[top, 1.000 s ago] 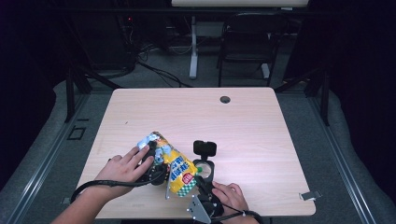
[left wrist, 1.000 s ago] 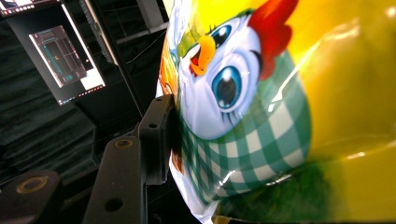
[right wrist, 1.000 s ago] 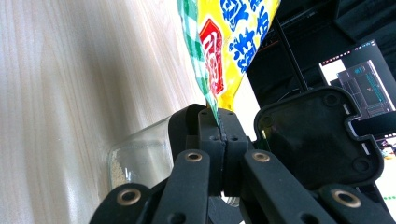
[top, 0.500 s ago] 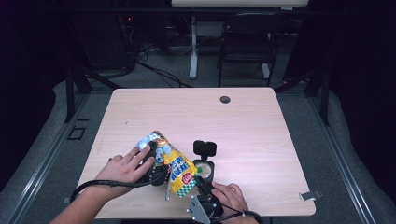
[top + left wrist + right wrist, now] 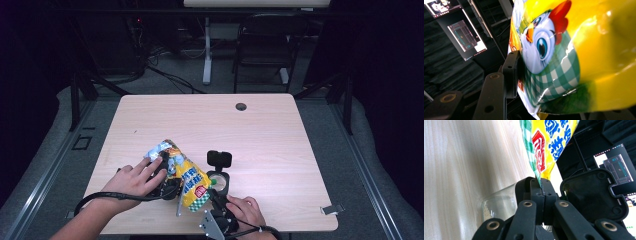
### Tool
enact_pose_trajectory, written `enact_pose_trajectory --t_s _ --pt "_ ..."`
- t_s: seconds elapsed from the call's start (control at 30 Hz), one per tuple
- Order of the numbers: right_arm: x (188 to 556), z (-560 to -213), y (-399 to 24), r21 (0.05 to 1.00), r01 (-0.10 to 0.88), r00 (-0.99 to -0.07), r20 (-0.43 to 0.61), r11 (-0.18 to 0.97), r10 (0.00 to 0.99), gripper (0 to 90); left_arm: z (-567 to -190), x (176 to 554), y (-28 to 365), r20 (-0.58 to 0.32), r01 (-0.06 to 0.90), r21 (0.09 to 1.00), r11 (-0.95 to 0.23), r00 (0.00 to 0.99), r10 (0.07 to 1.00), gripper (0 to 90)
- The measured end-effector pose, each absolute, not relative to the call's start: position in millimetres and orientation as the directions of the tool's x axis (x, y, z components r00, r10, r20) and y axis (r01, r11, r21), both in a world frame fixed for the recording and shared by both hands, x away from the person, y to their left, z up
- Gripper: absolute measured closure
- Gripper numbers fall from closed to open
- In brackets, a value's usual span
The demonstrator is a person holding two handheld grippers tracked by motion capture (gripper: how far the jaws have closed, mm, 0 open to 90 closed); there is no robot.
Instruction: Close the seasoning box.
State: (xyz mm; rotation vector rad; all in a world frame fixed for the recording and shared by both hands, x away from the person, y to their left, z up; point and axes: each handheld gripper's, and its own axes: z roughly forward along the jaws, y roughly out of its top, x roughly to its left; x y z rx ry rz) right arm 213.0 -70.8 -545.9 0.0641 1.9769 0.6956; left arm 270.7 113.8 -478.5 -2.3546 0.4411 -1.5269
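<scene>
Left gripper (image 5: pixel 172 187) jaws closing on snack bag (image 5: pixel 192 182) — right gripper (image 5: pixel 540 185) pinching its edge

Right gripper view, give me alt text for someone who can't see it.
The right gripper pinches the corner of a yellow snack bag. A glass jar stands behind it on the wooden table, a black lid beside it.

Left gripper (image 5: pixel 172 186) jaws just closing, right gripper (image 5: pixel 540 185) jaws clamped together

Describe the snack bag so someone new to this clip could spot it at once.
On the wooden table, look at the near edge between the person's two hands. The snack bag is held there, above a glass jar: glossy yellow, with a cartoon chicken and green-checked trim.
</scene>
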Motion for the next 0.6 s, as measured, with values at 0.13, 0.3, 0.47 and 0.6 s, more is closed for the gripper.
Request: enact_pose_trajectory --t_s 0.13,0.3,0.47,0.6 --pt "213.1 -546.6 -70.5 0.5 -0.247 -0.502 -0.799 0.83 0.332 90.0 -477.5 270.4 112.7 0.819 -0.098 -0.42 -0.902 0.387 -0.424 57.2" --pt "213.0 -546.7 -70.4 0.5 -0.248 -0.501 -0.799 0.83 0.331 90.0 -476.8 269.8 112.0 0.814 -0.102 -0.436 -0.894 0.38 -0.44 57.5" --pt "212.9 -546.9 -70.3 0.499 -0.249 -0.501 -0.8 0.83 0.331 90.0 -476.9 269.1 111.5 0.813 -0.101 -0.444 -0.89 0.371 -0.448 57.9" --pt "212.8 -547.0 -70.0 0.499 -0.249 -0.5 -0.801 0.83 0.331 90.0 -476.8 269.3 110.5 0.81 -0.103 -0.451 -0.886 0.368 -0.456 58.1"
